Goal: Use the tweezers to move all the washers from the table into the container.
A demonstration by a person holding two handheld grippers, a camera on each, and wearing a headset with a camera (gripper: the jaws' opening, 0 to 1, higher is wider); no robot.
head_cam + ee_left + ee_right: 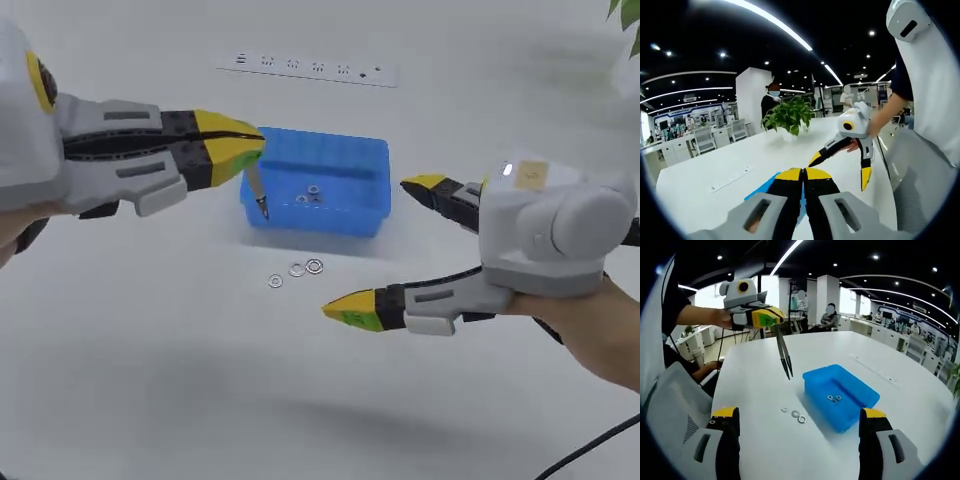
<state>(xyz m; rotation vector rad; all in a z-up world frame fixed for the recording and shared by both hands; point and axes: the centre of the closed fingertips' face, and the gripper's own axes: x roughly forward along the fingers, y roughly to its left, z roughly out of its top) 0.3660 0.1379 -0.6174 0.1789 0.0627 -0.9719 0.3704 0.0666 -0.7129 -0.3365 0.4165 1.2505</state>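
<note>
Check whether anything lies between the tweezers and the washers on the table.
Nothing visible does. The tweezers, clamped in the left gripper, hang near the container; bare table separates their tips from the three washers.

White table (pixel 150 380), blue container (pixel 320 220), washers (pixel 297 270), power strip (pixel 305 68)

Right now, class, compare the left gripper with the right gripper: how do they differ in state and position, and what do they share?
The left gripper is shut on the tweezers; the right gripper is wide open and holds nothing. The left gripper is by the left side of the container; the right gripper is to its right, jaws pointing toward the washers on the table. Both have yellow-tipped black jaws.
</note>
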